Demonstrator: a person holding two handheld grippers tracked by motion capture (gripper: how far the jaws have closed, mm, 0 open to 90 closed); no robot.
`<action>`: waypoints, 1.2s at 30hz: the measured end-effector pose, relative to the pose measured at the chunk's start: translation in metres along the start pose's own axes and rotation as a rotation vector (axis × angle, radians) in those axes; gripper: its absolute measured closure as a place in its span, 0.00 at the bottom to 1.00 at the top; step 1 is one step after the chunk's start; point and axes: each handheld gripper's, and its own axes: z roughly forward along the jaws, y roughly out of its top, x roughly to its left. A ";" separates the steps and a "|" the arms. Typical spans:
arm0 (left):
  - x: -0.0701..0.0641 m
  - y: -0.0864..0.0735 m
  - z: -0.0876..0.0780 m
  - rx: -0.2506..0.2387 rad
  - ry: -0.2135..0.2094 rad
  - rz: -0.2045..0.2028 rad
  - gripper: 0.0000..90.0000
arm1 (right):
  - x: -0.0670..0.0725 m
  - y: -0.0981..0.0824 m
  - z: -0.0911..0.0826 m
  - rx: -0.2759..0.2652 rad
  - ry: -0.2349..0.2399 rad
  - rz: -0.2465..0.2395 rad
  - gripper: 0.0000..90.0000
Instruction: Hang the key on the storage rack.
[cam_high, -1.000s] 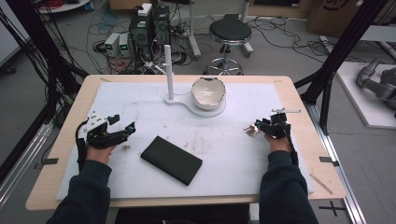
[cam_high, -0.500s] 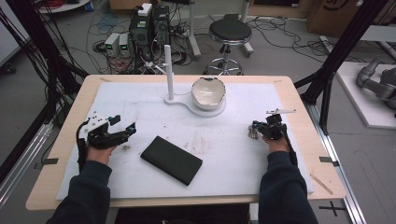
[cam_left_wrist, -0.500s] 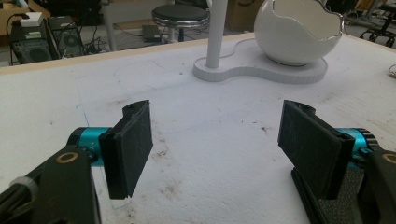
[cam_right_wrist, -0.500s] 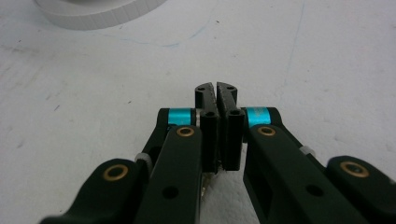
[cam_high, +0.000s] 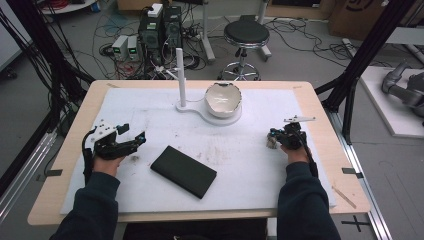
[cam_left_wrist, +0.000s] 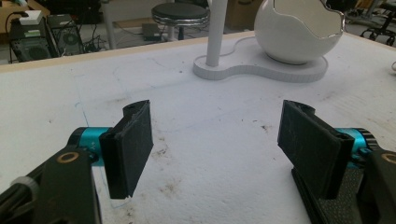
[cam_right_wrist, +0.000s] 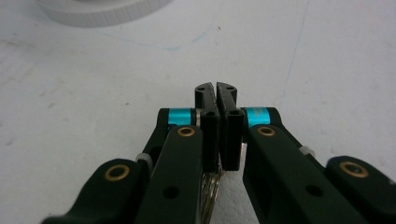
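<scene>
Two grippers on the white table, one wide, one clenched

Two hands rest on the white table cover (cam_high: 250, 170). At the left, the left gripper (cam_high: 131, 142) lies low on the cover with its jaws spread wide and nothing between them. Just beside it, toward the middle, a flat black case (cam_high: 183, 171) lies at an angle. Farther back stands a white stand (cam_high: 183, 102) with an upright post, and a white egg-shaped bowl (cam_high: 223, 99) sits on its base. At the right, the right gripper (cam_high: 271, 141) has its jaws pressed together; under them something metallic, perhaps keys (cam_right_wrist: 211, 189), shows, but it is too blurred to tell whether it is gripped.
</scene>
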 end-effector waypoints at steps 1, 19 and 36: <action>0.000 0.000 0.000 0.001 -0.001 0.000 0.29 | 0.001 0.001 -0.005 -0.034 0.006 -0.002 0.99; -0.001 0.000 0.000 0.001 -0.007 0.002 0.30 | 0.066 0.079 -0.028 -0.234 0.226 -0.156 1.00; 0.003 -0.003 -0.003 -0.004 -0.008 -0.011 0.31 | 0.153 0.182 0.019 -0.282 0.375 -0.318 1.00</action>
